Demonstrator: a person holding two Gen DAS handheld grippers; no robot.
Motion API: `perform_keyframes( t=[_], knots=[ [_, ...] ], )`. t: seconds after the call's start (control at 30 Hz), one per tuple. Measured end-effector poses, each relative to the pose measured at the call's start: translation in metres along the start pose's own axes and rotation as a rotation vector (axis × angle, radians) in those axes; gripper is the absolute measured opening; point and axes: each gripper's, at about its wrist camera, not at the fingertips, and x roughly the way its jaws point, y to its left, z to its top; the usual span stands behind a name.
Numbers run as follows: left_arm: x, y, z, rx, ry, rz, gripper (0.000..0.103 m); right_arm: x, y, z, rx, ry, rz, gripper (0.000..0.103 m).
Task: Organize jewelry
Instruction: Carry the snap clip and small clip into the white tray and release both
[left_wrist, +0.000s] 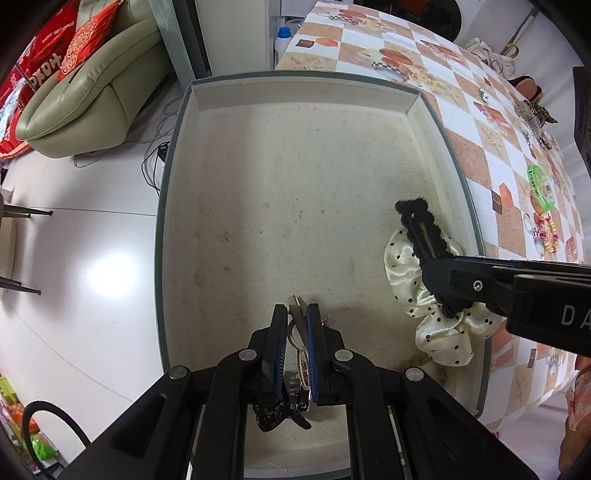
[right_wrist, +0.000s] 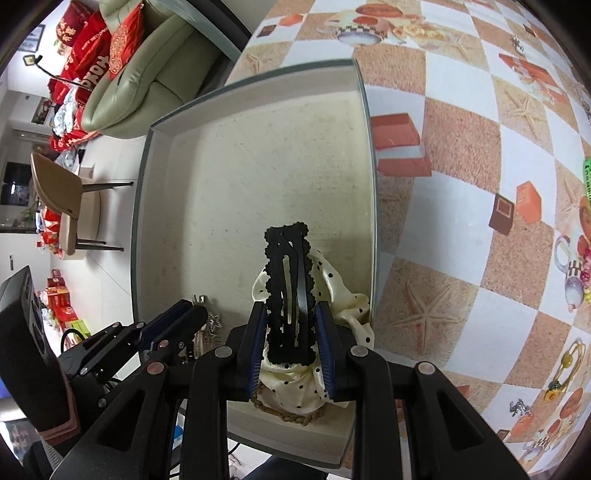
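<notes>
Right fingers (right_wrist: 291, 339) pinch a black scalloped hair clip (right_wrist: 290, 295); left fingers (left_wrist: 297, 332) clamp a metal clip (left_wrist: 298, 343).

Our left gripper (left_wrist: 297, 325) points straight down, jaws nearly together and clamped tight. Our right gripper (right_wrist: 291, 343) tilts steeply downward beside it, jaws partly apart, gripping.

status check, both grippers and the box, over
Left gripper shut on a metal hair clip. Right gripper shut on black snap clip, over polka-dot scrunchie in box. Nothing blocking.
</notes>
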Motion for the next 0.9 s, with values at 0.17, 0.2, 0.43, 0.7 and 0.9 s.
perform_keyframes(
  t=[0.17, 0.2, 0.43, 0.7, 0.9],
  knots=[
    [0.001, -0.002, 0.002, 0.014, 0.003, 0.012, 0.014, 0.006, -0.002, 0.003, 0.014, 0.013, 0.011, 0.03],
    [0.001, -0.003, 0.003, 0.015, 0.004, 0.014, 0.014, 0.006, -0.002, 0.003, 0.015, 0.015, 0.012, 0.03],
    [0.002, -0.003, 0.004, 0.007, 0.017, 0.029, 0.015, 0.009, -0.01, 0.009, 0.048, 0.03, 0.061, 0.04],
    [0.0, -0.005, 0.006, 0.012, 0.022, 0.039, 0.015, -0.011, -0.008, 0.009, 0.077, -0.026, 0.114, 0.05],
    [-0.003, -0.006, 0.006, 0.011, 0.024, 0.042, 0.015, -0.037, -0.019, 0.006, 0.118, -0.077, 0.142, 0.055]
  ],
)
